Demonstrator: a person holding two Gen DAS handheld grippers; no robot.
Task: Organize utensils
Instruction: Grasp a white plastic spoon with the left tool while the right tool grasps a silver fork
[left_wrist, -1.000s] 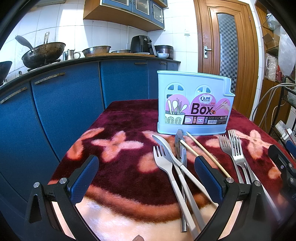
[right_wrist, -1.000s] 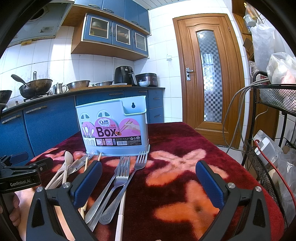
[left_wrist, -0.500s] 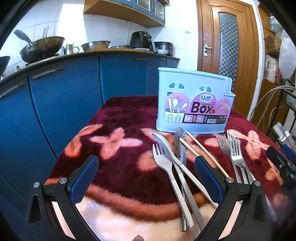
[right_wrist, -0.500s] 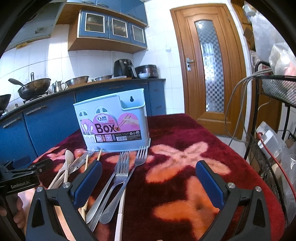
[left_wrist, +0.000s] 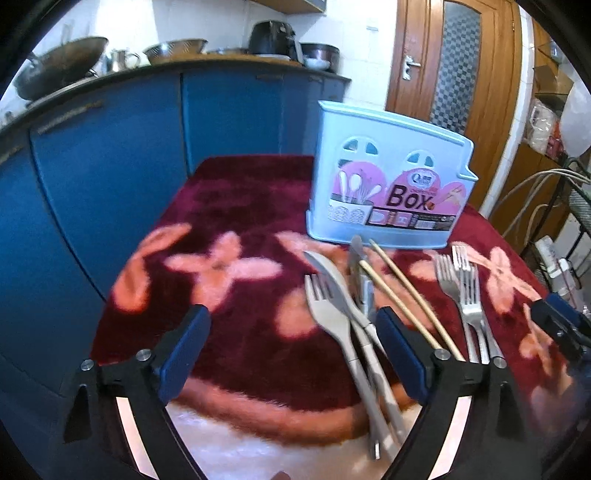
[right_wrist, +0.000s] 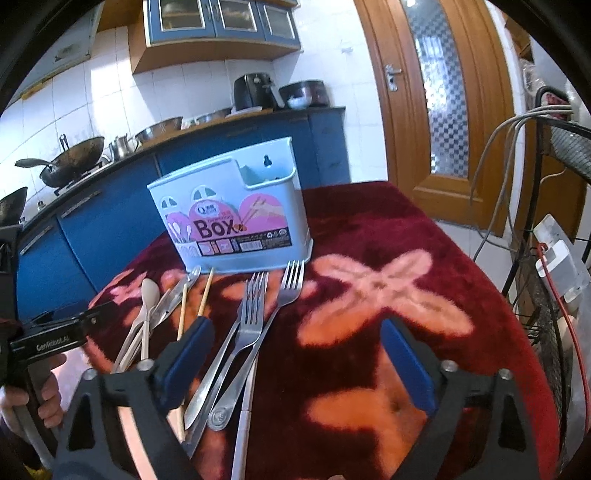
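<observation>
Left claw (left_wrist: 291, 349): fingers spread wide, nothing between the blue pads, held low above the near edge of the counter (left_wrist: 229, 206), which is draped in a dark red cloth with pink flower shapes.

Right claw (right_wrist: 295, 354): fingers likewise spread wide and gripping nothing, positioned over the cloth at the handle end of the steel forks (right_wrist: 255, 314).

Utensil holder (left_wrist: 388, 184): pale blue plastic, labelled "Box", standing upright on the counter at 12 o'clock of the loose cutlery. In the right wrist view the holder (right_wrist: 236, 221) shows an open top with a taller rear wall.

Loose utensils, left wrist view: a pale fork (left_wrist: 327, 314) and a pale knife (left_wrist: 332, 280) lie crossed, touching, at 11 o'clock of the left claw's right finger. A metal utensil (left_wrist: 360, 273) sits just beside them. Two wooden chopsticks (left_wrist: 402, 288) run diagonally at 12 o'clock of that finger. Three steel forks (left_wrist: 463, 291) lie grouped at 1 o'clock, tines toward the holder.

Right wrist view: a pale spoon (right_wrist: 147, 299) lies at 10 o'clock of the right claw.
</observation>
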